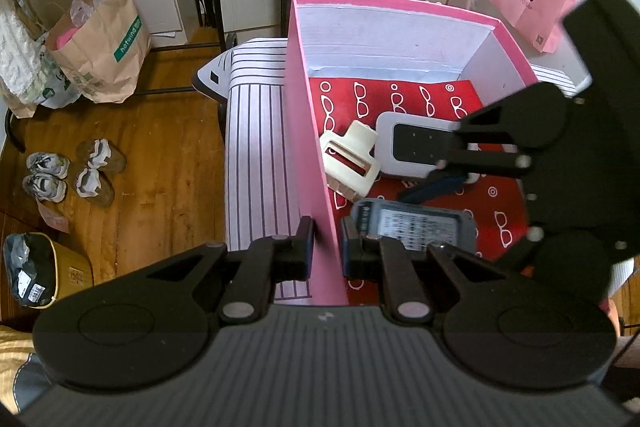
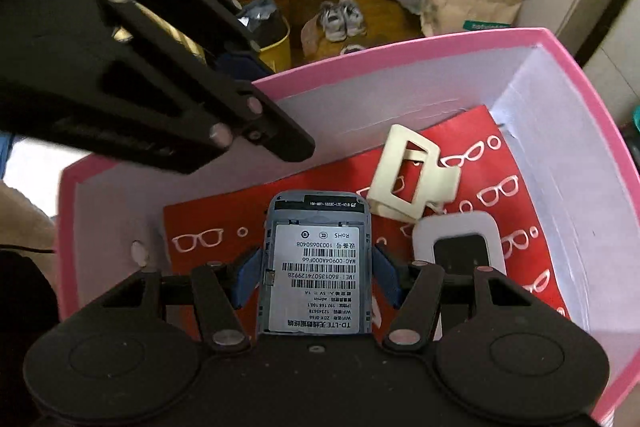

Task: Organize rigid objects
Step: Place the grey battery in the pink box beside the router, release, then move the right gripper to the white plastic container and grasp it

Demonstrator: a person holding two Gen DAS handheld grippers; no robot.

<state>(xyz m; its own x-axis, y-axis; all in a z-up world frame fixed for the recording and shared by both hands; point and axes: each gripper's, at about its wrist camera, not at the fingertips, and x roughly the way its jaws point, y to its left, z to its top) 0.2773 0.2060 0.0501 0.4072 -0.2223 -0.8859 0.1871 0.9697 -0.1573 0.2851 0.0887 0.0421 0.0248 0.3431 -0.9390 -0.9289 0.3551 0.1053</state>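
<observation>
Keep the right claw (image 2: 316, 275) clenched on the blue router (image 2: 318, 227), with both pads flat on its long sides and the label face up, until its underside meets the red sheet (image 2: 216, 223). Cannot tell from either view whether it already rests there or hangs just above, so lower slowly and straight, without tipping the far end down first. Aim for the free patch of sheet by the box's near wall, close to the corner at the gripped side wall. Leave a gap to the white router (image 2: 456, 231), which lies just beside on the right, and to the cream clip (image 2: 404, 179) just beyond, nearer the middle of the box floor. Release only once the router lies flat. Spread the pads just enough to clear its sides, then lift straight up so that nothing drags or knocks the clip. Hold the left claw (image 1: 328, 243) clamped on the side wall of the pink box (image 1: 308, 147) near its near corner, and press down lightly to stop the box sliding on the striped board (image 1: 256, 147). Watch the space between the two claws, since they sit close together above that corner. Judging by the contents, likely one more item going in rather than the last.
</observation>
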